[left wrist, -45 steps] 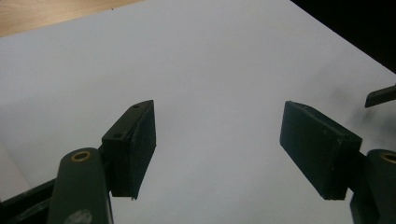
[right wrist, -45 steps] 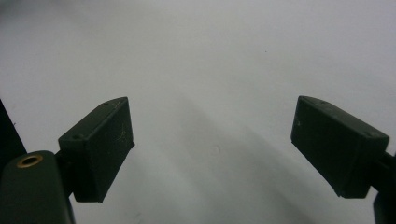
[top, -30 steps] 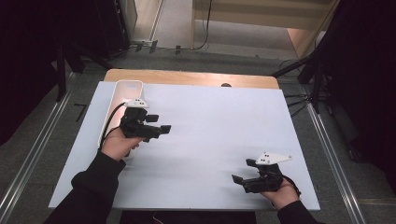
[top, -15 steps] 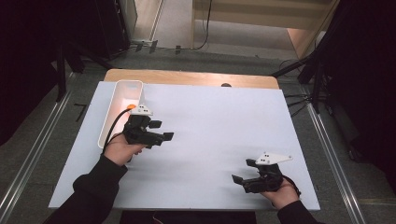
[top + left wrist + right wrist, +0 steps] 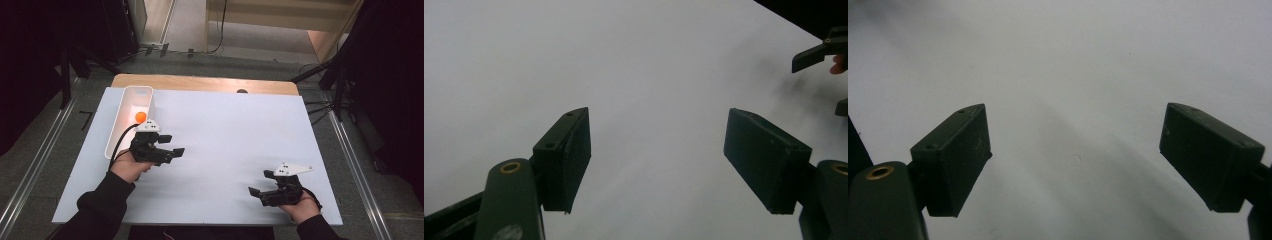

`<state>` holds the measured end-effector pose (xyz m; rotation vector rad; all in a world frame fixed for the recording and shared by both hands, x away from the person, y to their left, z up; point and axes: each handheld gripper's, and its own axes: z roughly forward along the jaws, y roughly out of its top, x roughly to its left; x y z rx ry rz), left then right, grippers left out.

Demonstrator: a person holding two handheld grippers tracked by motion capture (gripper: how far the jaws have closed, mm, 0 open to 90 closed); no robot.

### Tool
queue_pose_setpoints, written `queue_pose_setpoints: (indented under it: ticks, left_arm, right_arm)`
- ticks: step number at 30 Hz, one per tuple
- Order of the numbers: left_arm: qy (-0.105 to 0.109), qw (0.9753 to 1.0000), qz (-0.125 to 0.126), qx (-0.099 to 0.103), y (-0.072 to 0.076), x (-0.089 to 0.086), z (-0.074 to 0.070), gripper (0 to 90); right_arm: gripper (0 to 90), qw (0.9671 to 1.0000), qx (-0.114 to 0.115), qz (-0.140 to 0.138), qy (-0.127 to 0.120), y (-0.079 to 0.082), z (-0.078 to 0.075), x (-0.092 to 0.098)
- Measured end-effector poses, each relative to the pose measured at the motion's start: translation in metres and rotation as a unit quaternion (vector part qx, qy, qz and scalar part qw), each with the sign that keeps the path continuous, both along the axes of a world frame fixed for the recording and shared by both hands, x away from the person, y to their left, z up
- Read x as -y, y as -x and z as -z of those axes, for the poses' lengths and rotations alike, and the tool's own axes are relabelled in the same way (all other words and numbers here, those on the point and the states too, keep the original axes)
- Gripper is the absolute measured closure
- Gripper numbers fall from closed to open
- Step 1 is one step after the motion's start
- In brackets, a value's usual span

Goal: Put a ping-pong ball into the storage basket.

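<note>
Orange ball (image 5: 140, 117): small, round, smooth, bright against the white interior of the long tray (image 5: 116, 131). It lies in the tray's far half, loose, touched by neither gripper. Tray is a narrow rounded-corner tub, glossy plastic by the look, set along the left edge of the table (image 5: 235, 130).

Left gripper (image 5: 172, 145): held just right of the tray, near the ball but apart from it; jaws spread wide, nothing between them. In the left gripper view the flat black pads (image 5: 565, 157) are matte, blocky, with bare white surface behind.

Right gripper (image 5: 256, 186): near the front right corner, well apart from tray and ball; jaws likewise spread, empty.

Table top is a plain white sheet, matte, over a wooden board showing at the far edge. Broad open surface between the two grippers.
</note>
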<state>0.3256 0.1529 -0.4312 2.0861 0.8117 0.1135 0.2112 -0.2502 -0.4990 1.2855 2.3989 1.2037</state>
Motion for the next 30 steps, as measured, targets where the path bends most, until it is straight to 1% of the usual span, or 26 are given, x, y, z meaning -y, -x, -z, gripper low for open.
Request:
queue_pose_setpoints:
  ticks: [3,5,7,9,11,14,15,19,21,22,23,27,30]
  left_arm:
    - [0.002,1.0000,0.003,0.000,0.003,-0.002,0.002,27.1]
    - [0.000,1.0000,0.006,0.000,0.005,-0.002,0.004,27.1]
    - [-0.004,0.9999,0.013,-0.002,0.008,-0.002,0.007,27.1]
    - [-0.005,0.9998,0.018,0.004,0.011,-0.003,0.008,27.1]
    - [0.003,0.9997,0.023,0.004,0.013,-0.003,0.008,27.1]
    - [0.004,0.9997,0.026,0.001,0.016,-0.004,0.011,27.1]
    - [-0.001,0.9996,0.027,0.003,0.017,-0.004,0.011,27.1]
    - [-0.006,0.9994,0.035,0.008,0.022,-0.004,0.014,27.1]
    - [-0.013,0.9991,0.040,0.009,0.023,-0.005,0.016,27.1]
    - [-0.011,0.9992,0.037,0.011,0.025,-0.005,0.017,27.1]
    - [-0.014,0.9990,0.039,0.013,0.025,-0.006,0.017,27.1]
    - [-0.013,0.9989,0.045,0.011,0.029,-0.008,0.020,27.1]
    - [-0.019,0.9984,0.052,0.008,0.032,-0.009,0.024,27.1]
  right_arm:
    - [11.6,1.0000,0.000,0.001,0.000,0.000,0.000,0.000]
    - [11.6,1.0000,-0.001,0.000,0.000,0.000,0.000,0.000]
    - [11.6,1.0000,-0.001,0.000,0.000,0.000,0.000,0.000]
    - [11.6,1.0000,-0.001,0.000,0.001,0.000,0.000,0.000]
    - [11.6,1.0000,-0.001,-0.001,0.000,0.000,0.000,0.000]
    - [11.6,1.0000,-0.002,0.000,0.001,0.000,0.000,0.000]
    - [11.6,1.0000,-0.002,0.000,0.001,0.000,0.000,0.000]
    - [11.6,1.0000,-0.002,0.000,0.001,0.000,0.000,0.000]
    - [11.6,1.0000,-0.002,0.000,0.001,0.000,0.000,0.000]
    - [11.6,1.0000,-0.001,0.000,0.001,0.000,0.000,0.000]
    - [11.6,1.0000,-0.001,0.000,0.001,0.000,0.000,0.000]
    - [11.6,1.0000,-0.002,0.001,0.001,0.000,0.000,0.000]
    - [11.6,1.0000,-0.003,0.000,0.001,0.000,0.000,0.000]
